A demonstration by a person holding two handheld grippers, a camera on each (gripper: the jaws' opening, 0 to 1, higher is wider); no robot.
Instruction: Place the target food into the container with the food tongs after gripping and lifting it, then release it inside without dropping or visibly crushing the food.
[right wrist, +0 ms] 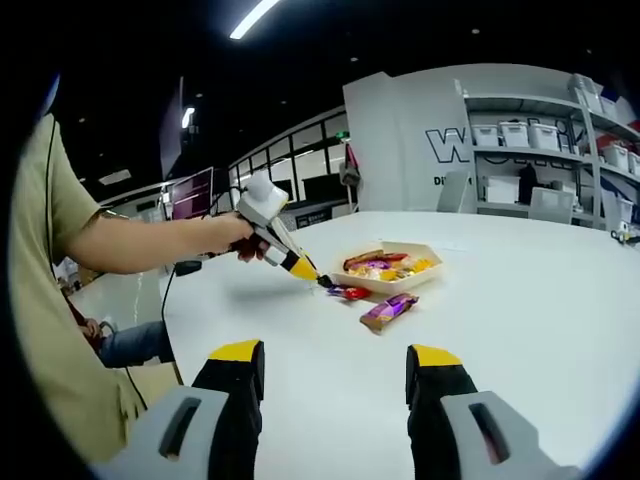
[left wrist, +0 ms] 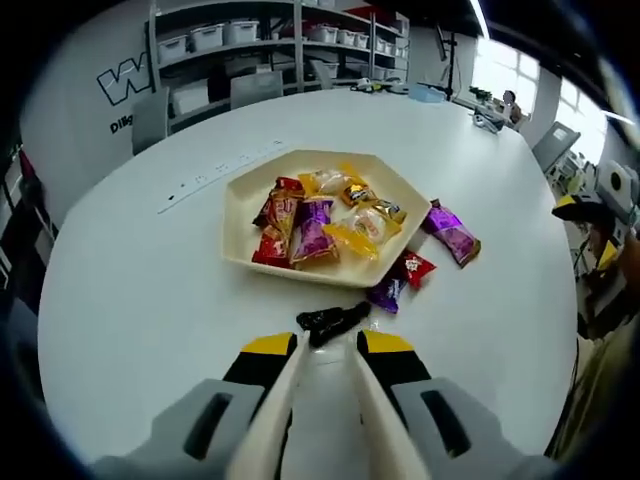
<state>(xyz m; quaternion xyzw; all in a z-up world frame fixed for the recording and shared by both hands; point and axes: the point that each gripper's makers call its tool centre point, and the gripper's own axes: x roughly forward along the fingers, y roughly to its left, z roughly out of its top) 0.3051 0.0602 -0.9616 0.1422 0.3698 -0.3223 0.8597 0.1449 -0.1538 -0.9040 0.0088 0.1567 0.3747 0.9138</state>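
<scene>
Left gripper view looking down close over the tray [left wrist: 240, 215] of wrapped sweets — right gripper view low, farther back, facing the same tray [right wrist: 400, 283] across the table [right wrist: 520, 300].

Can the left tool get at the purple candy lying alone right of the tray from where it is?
Probably yes. The left tool sits near the tray, tongs closed on a dark piece, and bare table lies between it and the purple candy. It would need to drop that piece first.
</scene>
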